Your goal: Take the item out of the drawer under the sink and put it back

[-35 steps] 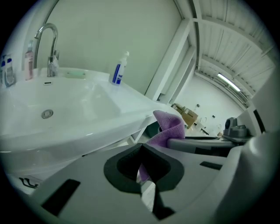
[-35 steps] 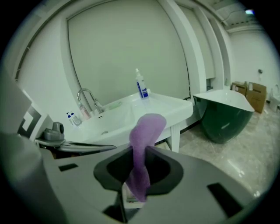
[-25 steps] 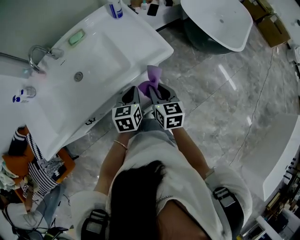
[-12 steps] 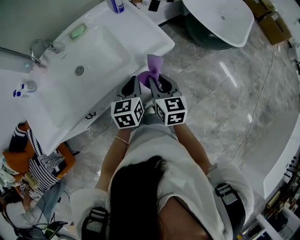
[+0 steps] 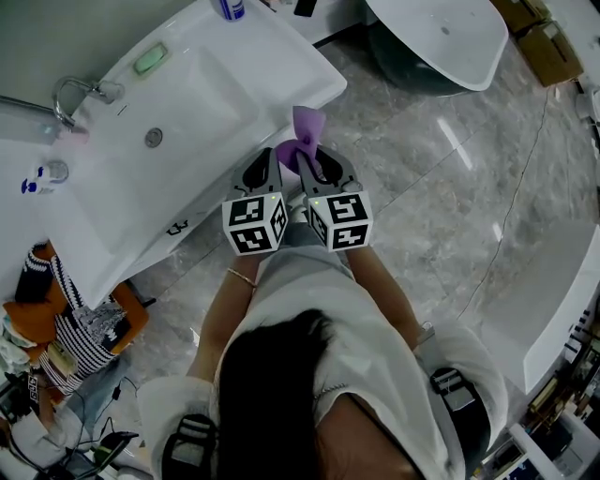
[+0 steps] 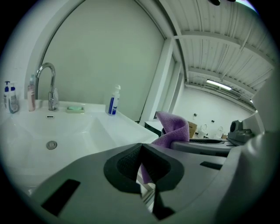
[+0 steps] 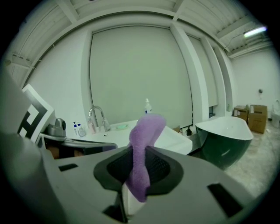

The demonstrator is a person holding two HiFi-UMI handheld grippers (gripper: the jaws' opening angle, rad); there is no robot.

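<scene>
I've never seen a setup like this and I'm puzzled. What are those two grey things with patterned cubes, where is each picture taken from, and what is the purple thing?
There is no robot here. A person holds two hand tools, the left gripper and the right gripper; the patterned cubes are part of them. One picture looks down from a camera on the person's head, and the other two come from cameras riding on each tool. The right tool's fingers pinch a purple cloth. The left tool's fingers are closed, seemingly on nothing. Beside them is a white sink with a tap, a green soap and a bottle.
</scene>
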